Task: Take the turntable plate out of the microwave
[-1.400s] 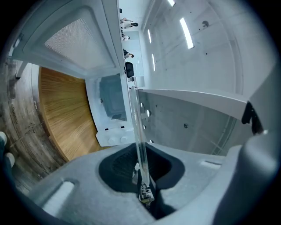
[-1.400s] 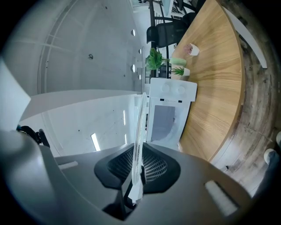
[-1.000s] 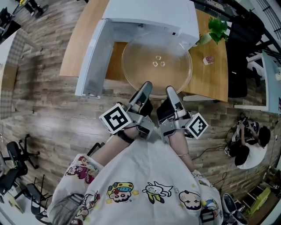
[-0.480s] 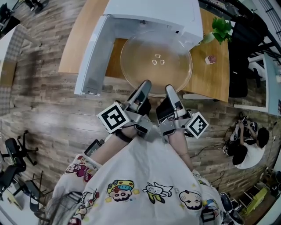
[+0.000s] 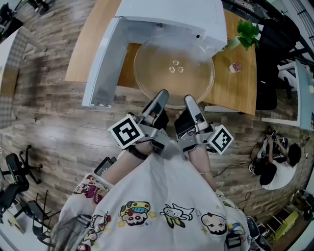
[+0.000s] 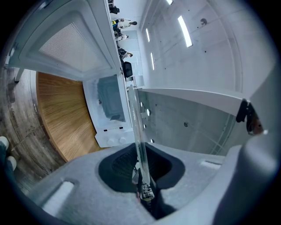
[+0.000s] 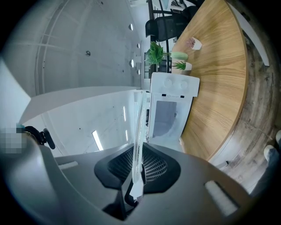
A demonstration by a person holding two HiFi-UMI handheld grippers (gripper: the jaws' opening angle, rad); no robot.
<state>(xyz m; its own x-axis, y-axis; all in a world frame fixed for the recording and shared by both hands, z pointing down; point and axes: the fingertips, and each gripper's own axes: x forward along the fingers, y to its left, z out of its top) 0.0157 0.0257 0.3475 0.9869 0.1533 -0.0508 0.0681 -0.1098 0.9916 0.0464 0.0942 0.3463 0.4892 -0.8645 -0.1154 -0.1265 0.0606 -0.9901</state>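
The clear glass turntable plate [image 5: 174, 68] hangs level in front of the open white microwave [image 5: 171, 14], mostly outside its cavity. My left gripper [image 5: 161, 95] is shut on the plate's near rim, left of centre. My right gripper [image 5: 190, 100] is shut on the same rim just to the right. In the left gripper view the plate [image 6: 137, 127] runs edge-on into the dark pads of the left gripper [image 6: 142, 176]. In the right gripper view the plate's rim [image 7: 138, 132] is likewise clamped in the right gripper [image 7: 135, 180].
The microwave door [image 5: 100, 63] stands swung open at the left. The microwave sits on a wooden table [image 5: 93, 44], with a green plant [image 5: 245, 32] and a small cup [image 5: 234, 66] at the table's right end. Wooden floor lies below, and a person sits at the far right.
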